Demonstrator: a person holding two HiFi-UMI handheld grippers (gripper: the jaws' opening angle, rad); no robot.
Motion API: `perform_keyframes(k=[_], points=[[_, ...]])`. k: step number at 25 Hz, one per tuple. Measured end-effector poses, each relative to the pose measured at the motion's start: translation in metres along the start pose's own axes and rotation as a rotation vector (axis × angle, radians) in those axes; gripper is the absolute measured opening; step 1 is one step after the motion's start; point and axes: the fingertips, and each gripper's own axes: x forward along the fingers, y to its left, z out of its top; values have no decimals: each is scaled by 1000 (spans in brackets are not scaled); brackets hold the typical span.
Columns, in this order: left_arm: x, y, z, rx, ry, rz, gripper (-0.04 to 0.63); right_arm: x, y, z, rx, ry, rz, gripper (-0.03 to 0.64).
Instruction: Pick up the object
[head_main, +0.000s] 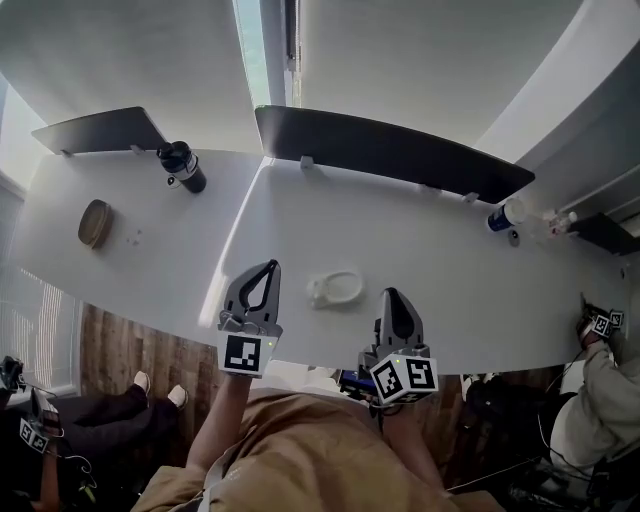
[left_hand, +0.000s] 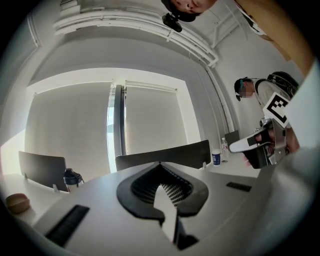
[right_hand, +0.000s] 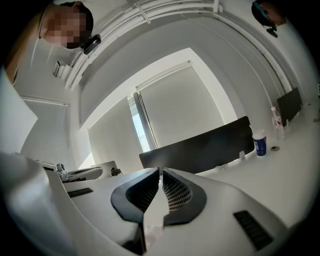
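Your left gripper and right gripper: jaws closed, empty. White object lies between them on the desk. Go in unopened and you likely shove it away.

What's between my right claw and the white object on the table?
Nothing visible. The white object lies on the table just left of the right claw, with only bare tabletop between them.

Office: white desk, divider screens

Right gripper jaws together, empty; blue-labelled container beyond.
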Motion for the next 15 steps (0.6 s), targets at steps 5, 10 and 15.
perform_keyframes(k=[5,10,15], points=[[-3,-4,-13,-5,25,-7,6,1,-3,-9,-5,24,-12,9],[-8,-8,-26,-30,56,-14,6,3,3,-18,-10,47,6,9],[-7,-11,-38,-41,83,-31,6,6,0,-30,-1,61,-4,9]])
